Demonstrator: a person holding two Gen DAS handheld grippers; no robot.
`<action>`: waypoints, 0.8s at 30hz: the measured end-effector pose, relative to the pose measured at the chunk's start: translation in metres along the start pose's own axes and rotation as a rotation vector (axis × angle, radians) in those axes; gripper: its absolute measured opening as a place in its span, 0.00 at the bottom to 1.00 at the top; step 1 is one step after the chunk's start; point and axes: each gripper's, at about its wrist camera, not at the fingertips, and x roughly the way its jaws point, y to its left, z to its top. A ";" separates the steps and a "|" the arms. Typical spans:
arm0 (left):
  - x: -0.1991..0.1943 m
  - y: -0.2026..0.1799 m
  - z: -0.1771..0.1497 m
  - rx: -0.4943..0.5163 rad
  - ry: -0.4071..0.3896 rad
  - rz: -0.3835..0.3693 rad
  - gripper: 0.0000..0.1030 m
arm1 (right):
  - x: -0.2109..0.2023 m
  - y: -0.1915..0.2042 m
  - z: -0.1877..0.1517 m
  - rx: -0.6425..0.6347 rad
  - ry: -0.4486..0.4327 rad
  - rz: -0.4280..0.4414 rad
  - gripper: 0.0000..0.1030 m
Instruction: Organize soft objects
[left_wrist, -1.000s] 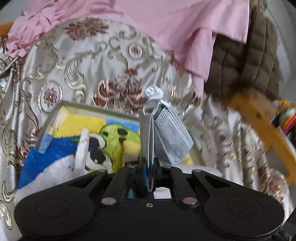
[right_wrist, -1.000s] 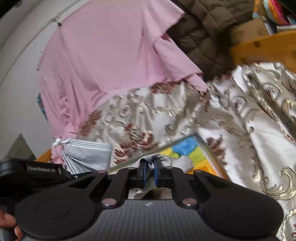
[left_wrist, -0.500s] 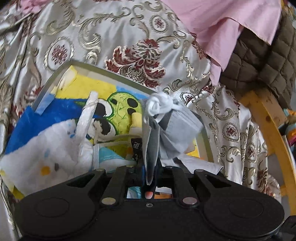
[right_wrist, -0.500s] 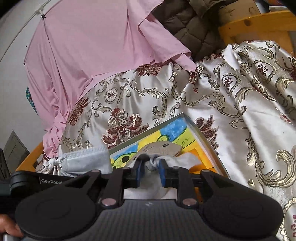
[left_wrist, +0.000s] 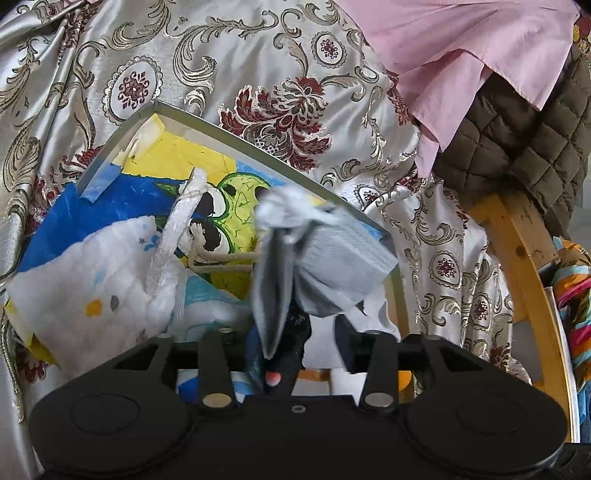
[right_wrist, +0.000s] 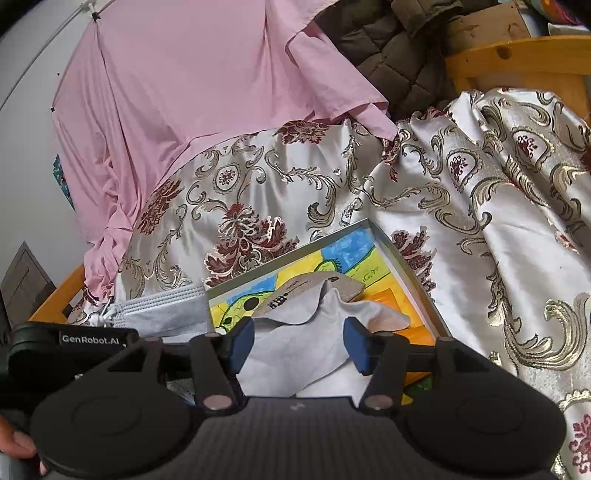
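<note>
**Both tongs opening over the shallow box**

A silvery brocade cloth (left_wrist: 258, 55) with gold scrolls and dark red flowers covers the surface, with a pink sheet (right_wrist: 192, 85) and a brown quilted jacket (left_wrist: 517, 140) heaped behind it and a wooden frame (left_wrist: 517, 258) at the side. On the cloth lies a shallow grey-rimmed box (left_wrist: 229, 134) lined with a blue, yellow and green cartoon drawing.

The left tongs (left_wrist: 299, 343) are opening; the bundle of grey face masks (left_wrist: 325, 266) stands between the jaws over the box, and whether the pads press it is unclear. A white printed cloth (left_wrist: 103, 280) lies in the box to its left.

The right tongs (right_wrist: 299, 347) are opening too, their blue pads (right_wrist: 242, 345) apart from the white cloth (right_wrist: 306, 343) lying between them in the box, against a beige item (right_wrist: 310, 284).
</note>
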 end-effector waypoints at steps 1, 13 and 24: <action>-0.002 -0.001 0.000 0.000 -0.001 -0.003 0.55 | -0.003 0.002 0.001 -0.008 -0.005 -0.001 0.63; -0.034 0.000 0.008 -0.024 -0.053 0.070 0.76 | -0.032 0.013 0.011 -0.062 -0.055 0.009 0.81; -0.103 0.007 -0.032 -0.003 -0.138 0.044 0.87 | -0.075 0.029 0.010 -0.123 -0.082 0.011 0.90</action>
